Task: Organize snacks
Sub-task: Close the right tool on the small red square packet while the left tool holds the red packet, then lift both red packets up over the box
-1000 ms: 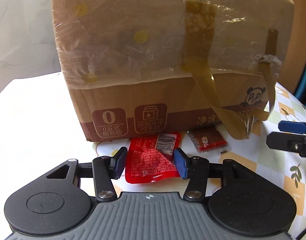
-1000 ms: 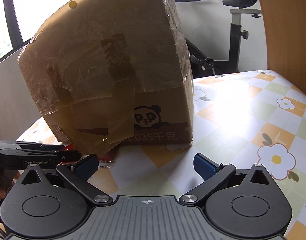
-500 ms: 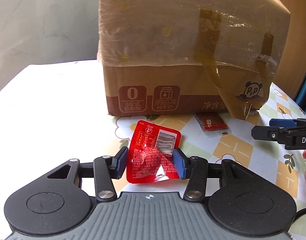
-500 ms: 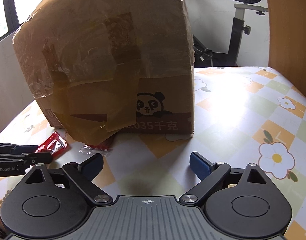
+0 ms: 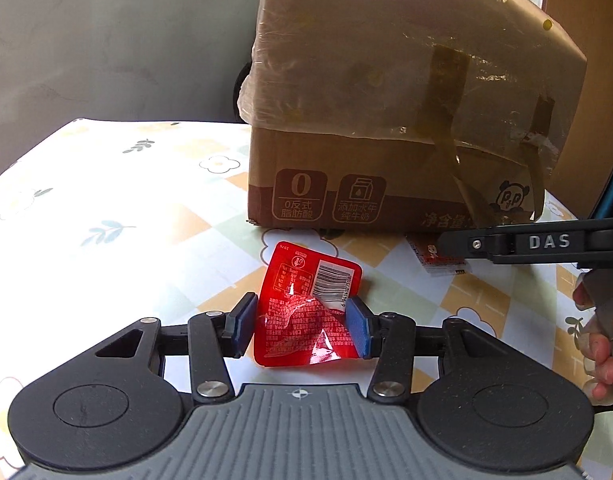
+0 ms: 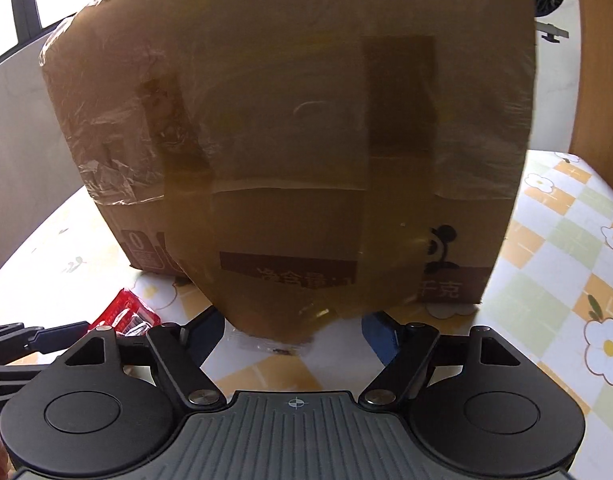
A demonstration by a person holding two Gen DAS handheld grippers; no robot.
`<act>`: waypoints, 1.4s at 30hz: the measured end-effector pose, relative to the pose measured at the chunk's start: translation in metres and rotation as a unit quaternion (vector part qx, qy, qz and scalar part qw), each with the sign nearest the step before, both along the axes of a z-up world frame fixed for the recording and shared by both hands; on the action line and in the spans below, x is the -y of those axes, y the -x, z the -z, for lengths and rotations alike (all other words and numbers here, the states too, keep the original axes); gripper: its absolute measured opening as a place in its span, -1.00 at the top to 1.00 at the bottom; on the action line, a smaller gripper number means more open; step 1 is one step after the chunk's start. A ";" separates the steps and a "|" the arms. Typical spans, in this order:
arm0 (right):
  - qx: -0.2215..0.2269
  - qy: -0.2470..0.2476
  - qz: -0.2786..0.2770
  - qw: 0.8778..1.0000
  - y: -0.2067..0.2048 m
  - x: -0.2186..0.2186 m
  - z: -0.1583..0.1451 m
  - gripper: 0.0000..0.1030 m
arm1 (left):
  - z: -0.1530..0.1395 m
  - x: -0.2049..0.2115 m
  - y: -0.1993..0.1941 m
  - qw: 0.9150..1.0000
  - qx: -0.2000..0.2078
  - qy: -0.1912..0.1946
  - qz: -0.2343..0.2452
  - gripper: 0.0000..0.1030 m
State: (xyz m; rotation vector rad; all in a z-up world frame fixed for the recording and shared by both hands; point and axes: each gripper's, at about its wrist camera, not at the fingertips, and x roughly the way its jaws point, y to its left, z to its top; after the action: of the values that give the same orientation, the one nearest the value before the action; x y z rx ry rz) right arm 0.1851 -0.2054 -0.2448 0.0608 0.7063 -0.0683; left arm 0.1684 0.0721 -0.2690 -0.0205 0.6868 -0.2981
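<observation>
One red snack packet (image 5: 306, 312) is clamped between the blue pads of the left gripper (image 5: 300, 330), lifted off the tabletop (image 5: 106, 208); not yet stowed. Right gripper (image 6: 294, 332) jaws have just been closing, nothing gripped, around a small packet (image 5: 438, 258) lying at the cardboard box (image 5: 386, 120) base.

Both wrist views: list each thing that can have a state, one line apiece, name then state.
Red snack packet: crumpled, gripped and held just above the tablecloth.
Left gripper: shut on the red snack packet.
Right gripper: jaws have just been closing, pads not yet pressing, around the small clear packet.
Small clear packet: flat on the tablecloth, partly under the tape flap.
Cardboard box: taped, wrapped in film, standing on the tablecloth.
</observation>
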 end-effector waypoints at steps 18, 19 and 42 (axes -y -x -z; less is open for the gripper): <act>-0.002 0.064 0.021 0.998 -0.008 -0.030 0.020 0.16 | -0.001 -0.008 0.003 1.000 0.005 0.022 -0.004 0.02; -0.003 0.063 0.017 0.998 -0.005 -0.029 0.019 0.17 | -0.001 -0.007 0.003 1.000 0.005 0.020 -0.004 0.02; 0.017 -0.003 -0.006 1.000 0.095 0.004 0.001 0.30 | -0.008 -0.013 0.005 0.999 0.004 0.023 -0.046 0.02</act>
State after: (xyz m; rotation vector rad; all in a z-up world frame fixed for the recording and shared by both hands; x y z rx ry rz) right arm 0.0903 -0.2095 -0.2460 0.0635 0.6722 -0.0530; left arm 0.1634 0.0851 -0.2607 -0.0953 0.6684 -0.2247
